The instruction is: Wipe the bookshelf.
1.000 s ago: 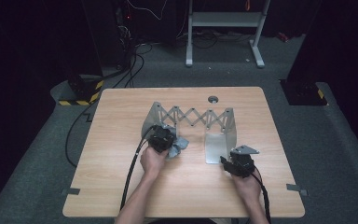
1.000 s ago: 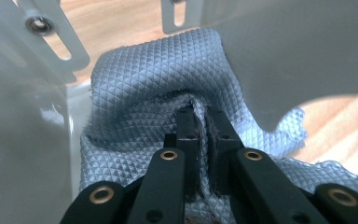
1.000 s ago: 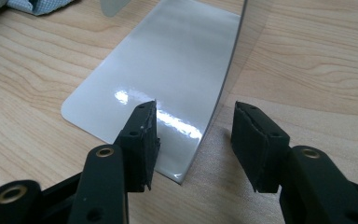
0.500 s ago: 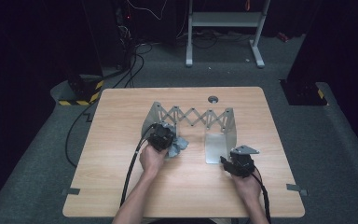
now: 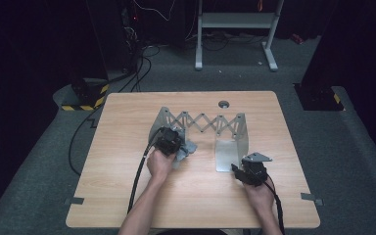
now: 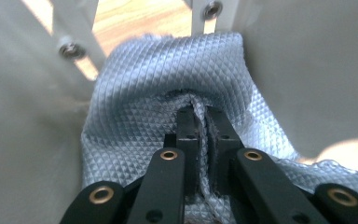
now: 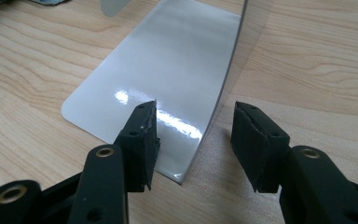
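Soft, light and limp, the quilted grey cloth point(image 6: 168, 88) bunches inside the metal rack point(image 5: 203, 122) at the counter's point(image 5: 127, 196) ten o'clock, pinched at a fold by the closed left tongs point(image 6: 200, 119), while the right tongs point(image 7: 193, 123) gape empty.

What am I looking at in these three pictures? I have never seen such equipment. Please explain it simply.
A person sits at a wooden table and holds a hand tool with two black jaws in each hand. One camera looks down from above; the other two ride on the tools. On the table stands a metal folding rack with scissor-like bars. The left gripper is shut on a grey quilted cloth beside the rack's left plate. The right gripper is open, its jaws on either side of the edge of the rack's right plate.
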A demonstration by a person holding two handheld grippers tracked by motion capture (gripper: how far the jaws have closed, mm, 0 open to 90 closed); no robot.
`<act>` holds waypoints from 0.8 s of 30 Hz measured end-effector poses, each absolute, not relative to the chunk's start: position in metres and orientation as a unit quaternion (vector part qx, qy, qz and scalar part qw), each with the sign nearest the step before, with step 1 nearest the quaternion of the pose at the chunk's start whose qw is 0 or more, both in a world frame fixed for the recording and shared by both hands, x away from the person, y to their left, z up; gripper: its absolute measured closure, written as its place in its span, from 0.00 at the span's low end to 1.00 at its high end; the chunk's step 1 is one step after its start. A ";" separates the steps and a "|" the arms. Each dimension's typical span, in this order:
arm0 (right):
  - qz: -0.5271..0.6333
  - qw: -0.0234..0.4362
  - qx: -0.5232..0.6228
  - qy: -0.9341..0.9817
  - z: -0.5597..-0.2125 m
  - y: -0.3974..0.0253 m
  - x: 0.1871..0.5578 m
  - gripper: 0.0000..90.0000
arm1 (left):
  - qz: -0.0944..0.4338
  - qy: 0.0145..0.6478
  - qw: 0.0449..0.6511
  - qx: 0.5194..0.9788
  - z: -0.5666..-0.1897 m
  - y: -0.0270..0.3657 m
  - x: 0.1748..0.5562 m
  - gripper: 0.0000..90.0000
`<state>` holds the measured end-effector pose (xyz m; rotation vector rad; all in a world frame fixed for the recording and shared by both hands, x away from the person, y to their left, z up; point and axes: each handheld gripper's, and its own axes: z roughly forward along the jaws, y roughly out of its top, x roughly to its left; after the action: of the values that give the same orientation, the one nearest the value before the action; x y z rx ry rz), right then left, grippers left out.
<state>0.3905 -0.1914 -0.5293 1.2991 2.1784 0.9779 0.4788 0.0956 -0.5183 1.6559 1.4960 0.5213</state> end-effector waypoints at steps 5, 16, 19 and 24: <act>0.352 0.210 0.467 0.784 -0.529 -0.191 0.390 0.57 | 0.199 0.590 0.417 0.662 -0.519 0.100 0.461 0.94; 0.351 0.210 0.468 0.783 -0.529 -0.191 0.390 0.57 | 0.197 0.580 0.430 0.663 -0.519 0.089 0.478 0.94; 0.351 0.210 0.469 0.783 -0.529 -0.191 0.390 0.57 | 0.210 0.585 0.415 0.664 -0.519 0.096 0.483 0.94; 0.351 0.210 0.469 0.783 -0.529 -0.191 0.390 0.57 | 0.221 0.585 0.409 0.665 -0.520 0.097 0.479 0.94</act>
<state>0.3899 -0.1909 -0.5293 1.3028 2.1772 0.9767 0.4792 0.0973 -0.5196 1.6746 1.4748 0.5570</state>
